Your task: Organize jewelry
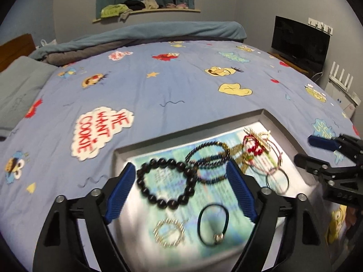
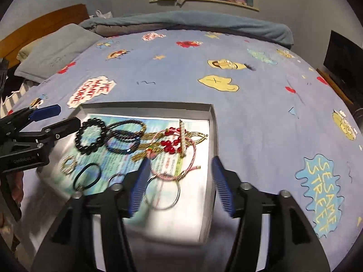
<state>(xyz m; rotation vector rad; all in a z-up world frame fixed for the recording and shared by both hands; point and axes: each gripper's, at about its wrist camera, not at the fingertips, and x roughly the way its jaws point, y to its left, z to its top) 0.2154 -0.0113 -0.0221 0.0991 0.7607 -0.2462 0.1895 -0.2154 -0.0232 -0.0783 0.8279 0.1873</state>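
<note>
1. left gripper (image 1: 179, 181) — jaws spread wide, nothing between the blue pads (image 1: 120, 192); it hangs over the near-left part of the tray (image 1: 188, 122), with the black bead bracelet (image 1: 166, 182) lying in the gap between the fingers as seen from the left wrist view.
2. right gripper (image 2: 180, 182) — jaws likewise spread, holding nothing; it sits over the near-right part of the tray, one pad above the paper liner (image 2: 195, 204), the other over the tray's right wall.
3. directly ahead of the right gripper: a thin metal ring (image 2: 162, 192), blurred, and just beyond it a pink cord bracelet (image 2: 181, 158) overlapping a cluster of red beads (image 2: 169, 146), a pearl bar (image 2: 182, 136) and a gold chain (image 2: 195, 136) — all tangled together; the exact layering cannot be made out.
4. centre of tray: a dark blue beaded strand (image 1: 208, 158) in loops, touching the black bead bracelet on one side and the gold chain on the other.
5. near-left of tray: a dark hair elastic (image 1: 213, 224) with a small metal clasp, and beside it, apart from it, a small gold beaded ring (image 1: 170, 232).
6. all jewelry lies on the printed paper liner inside the grey tray; none is outside it.
7. tray rests on a blue cartoon-print bedspread (image 1: 158, 86); a grey pillow (image 2: 54, 49) lies at its far-left edge.
</note>
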